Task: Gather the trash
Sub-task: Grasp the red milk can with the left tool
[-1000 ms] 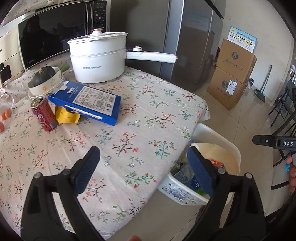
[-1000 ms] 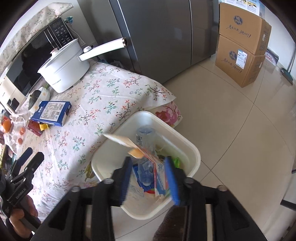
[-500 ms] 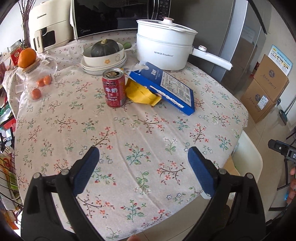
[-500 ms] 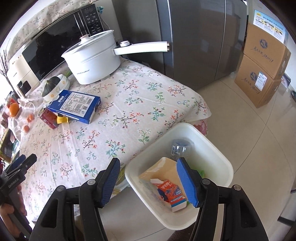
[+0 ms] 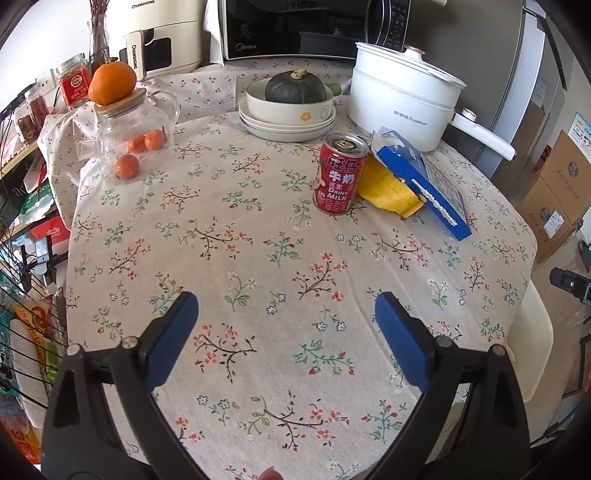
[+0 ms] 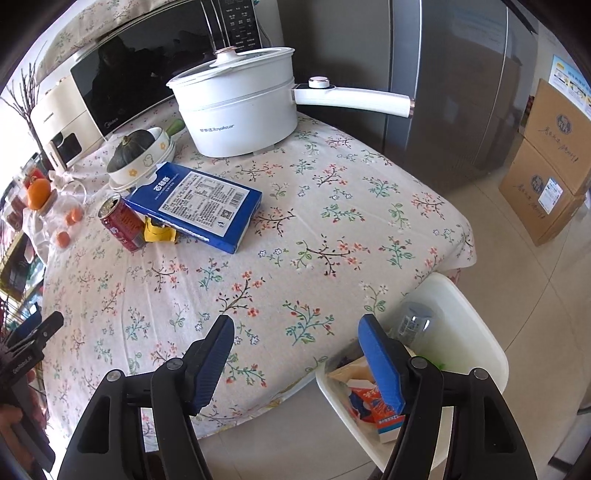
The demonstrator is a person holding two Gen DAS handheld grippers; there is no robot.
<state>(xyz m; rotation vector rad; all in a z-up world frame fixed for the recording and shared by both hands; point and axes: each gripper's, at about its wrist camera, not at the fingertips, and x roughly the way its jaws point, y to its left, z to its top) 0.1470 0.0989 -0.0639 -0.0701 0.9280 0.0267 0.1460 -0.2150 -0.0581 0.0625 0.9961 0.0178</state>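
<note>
A red milk drink can (image 5: 340, 174) stands upright on the floral tablecloth, with a yellow wrapper (image 5: 388, 188) and a flat blue box (image 5: 424, 188) just to its right. My left gripper (image 5: 284, 330) hangs open over bare cloth, well short of the can. The right gripper (image 6: 297, 349) has its jaws opening with nothing between them, above the table's near corner. Beside that corner sits the white trash bin (image 6: 469, 310), holding a carton (image 6: 373, 406), a clear bottle (image 6: 413, 323) and other scraps. The can (image 6: 120, 223), wrapper (image 6: 159, 232) and box (image 6: 199, 205) also show in the right wrist view.
A white electric pot (image 5: 402, 99) with a long handle, a bowl with a dark squash (image 5: 291, 94), a glass jar topped by an orange (image 5: 110, 83) and loose small oranges (image 5: 127, 166) stand farther back. Microwave (image 5: 295, 29) behind; cardboard boxes (image 6: 550, 155) on the floor.
Both grippers swung away from the bin toward the table. The right gripper let the carton fall into the bin and widened. The left view now faces the can instead of the bin.
</note>
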